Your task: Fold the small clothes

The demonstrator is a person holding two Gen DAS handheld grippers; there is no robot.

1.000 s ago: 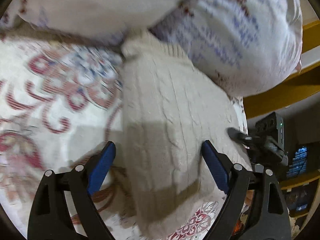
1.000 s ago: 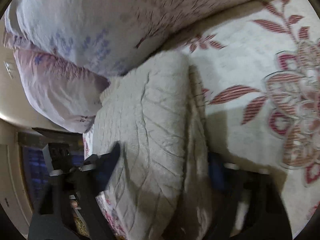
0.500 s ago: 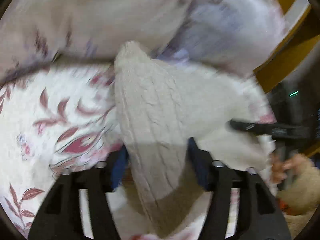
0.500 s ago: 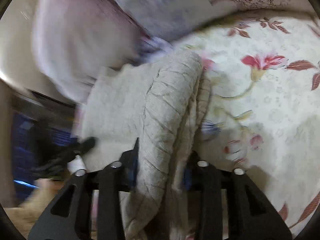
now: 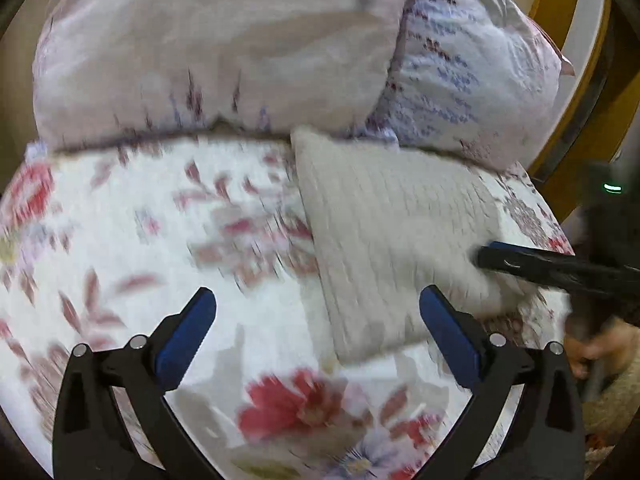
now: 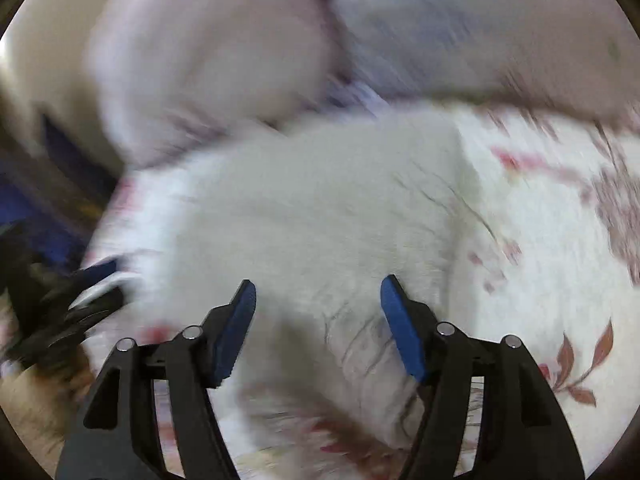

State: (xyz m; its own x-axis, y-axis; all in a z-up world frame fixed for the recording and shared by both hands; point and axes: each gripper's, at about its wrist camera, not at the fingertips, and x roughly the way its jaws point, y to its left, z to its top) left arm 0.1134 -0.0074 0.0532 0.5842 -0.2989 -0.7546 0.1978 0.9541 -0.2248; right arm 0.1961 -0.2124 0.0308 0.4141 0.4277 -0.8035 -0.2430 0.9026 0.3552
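A folded cream knit garment (image 5: 396,236) lies flat on the floral bedsheet (image 5: 160,232), its far edge against the pillows. My left gripper (image 5: 318,316) is open and empty, just in front of the garment's near left corner. The right gripper's fingers (image 5: 520,260) show at the garment's right edge in the left wrist view. In the blurred right wrist view the garment (image 6: 320,208) fills the middle. My right gripper (image 6: 318,300) is open above its near edge and holds nothing. The left gripper's fingers (image 6: 92,280) show at the left there.
Two large pillows (image 5: 224,44) lie along the far side of the bed, pale pink on the left and blue-patterned (image 5: 472,72) on the right. A yellow wooden frame (image 5: 576,52) stands at the far right. The sheet's right edge drops off past the garment.
Both grippers had closed on the garment half a second ago. Both have now opened and drawn back, and the garment lies flat on the sheet.
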